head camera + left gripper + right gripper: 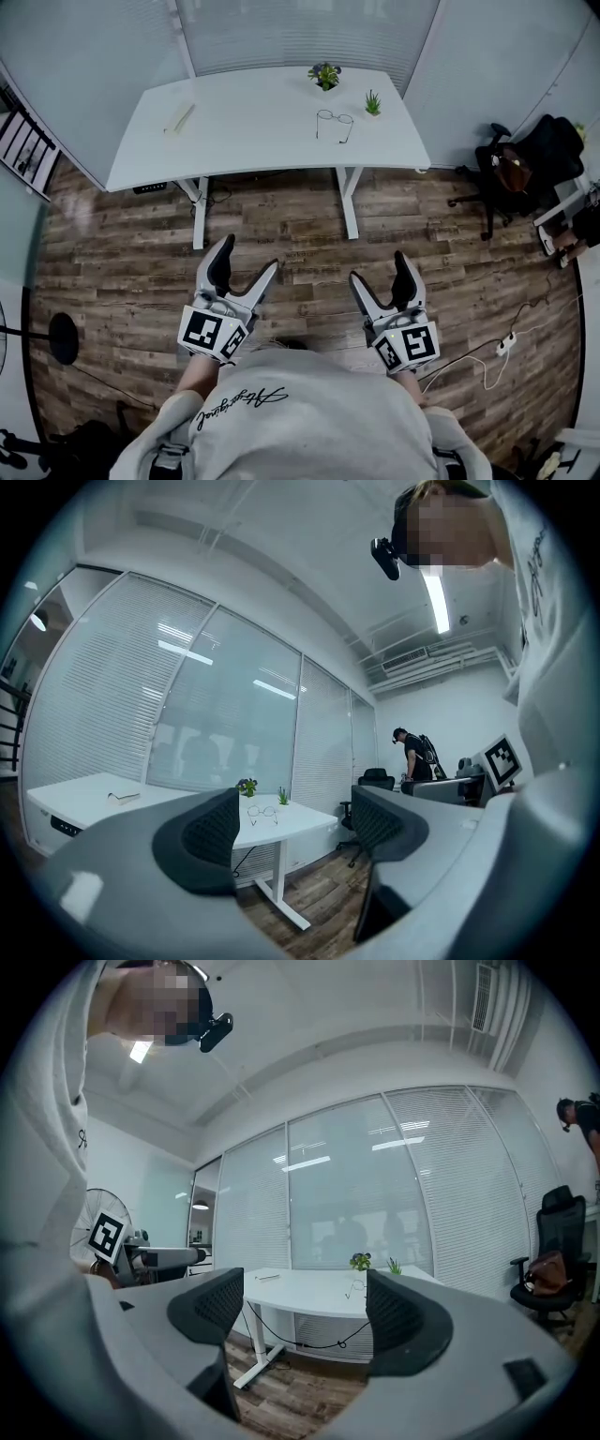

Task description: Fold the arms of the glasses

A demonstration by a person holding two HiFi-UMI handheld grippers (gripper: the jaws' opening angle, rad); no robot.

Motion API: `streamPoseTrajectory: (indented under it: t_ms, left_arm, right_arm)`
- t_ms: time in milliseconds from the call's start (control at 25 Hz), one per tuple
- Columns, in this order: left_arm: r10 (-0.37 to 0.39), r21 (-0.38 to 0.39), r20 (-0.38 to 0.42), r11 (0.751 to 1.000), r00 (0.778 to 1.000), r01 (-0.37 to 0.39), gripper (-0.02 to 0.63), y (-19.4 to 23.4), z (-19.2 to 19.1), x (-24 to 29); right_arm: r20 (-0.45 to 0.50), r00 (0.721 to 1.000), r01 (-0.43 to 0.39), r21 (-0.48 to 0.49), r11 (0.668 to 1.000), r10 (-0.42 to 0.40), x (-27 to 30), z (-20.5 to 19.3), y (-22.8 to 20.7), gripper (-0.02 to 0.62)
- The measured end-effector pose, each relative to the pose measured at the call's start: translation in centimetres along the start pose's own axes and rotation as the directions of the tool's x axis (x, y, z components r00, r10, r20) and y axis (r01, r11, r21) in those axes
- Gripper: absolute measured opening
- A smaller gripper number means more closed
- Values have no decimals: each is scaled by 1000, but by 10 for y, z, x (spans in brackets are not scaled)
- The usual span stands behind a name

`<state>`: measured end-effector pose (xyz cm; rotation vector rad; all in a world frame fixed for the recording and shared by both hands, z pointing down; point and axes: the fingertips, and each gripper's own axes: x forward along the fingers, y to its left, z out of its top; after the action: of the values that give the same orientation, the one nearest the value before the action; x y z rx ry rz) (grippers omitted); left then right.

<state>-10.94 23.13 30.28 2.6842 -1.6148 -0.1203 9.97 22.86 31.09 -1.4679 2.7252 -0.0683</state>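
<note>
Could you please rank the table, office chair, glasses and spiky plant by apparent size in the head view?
Largest: table
Then: office chair
Then: glasses
Smallest: spiky plant, only slightly smaller than the glasses

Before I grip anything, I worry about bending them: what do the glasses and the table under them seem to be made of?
Glasses: thin dark wire frame with round rims, probably metal, though too small here to be sure.
Table: smooth, matte white top, likely laminate or painted board; no grain shows.
</note>
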Motion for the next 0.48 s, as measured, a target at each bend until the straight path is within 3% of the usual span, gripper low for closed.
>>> streamPoseTrajectory:
  t_ms: [480]
  left_arm:
    - [-28, -13, -16, 1000, 999, 28, 356, 3, 4, 23]
  right_arm:
    - [-2, 1000, 26, -14, 1000, -26, 6, 14, -13, 393]
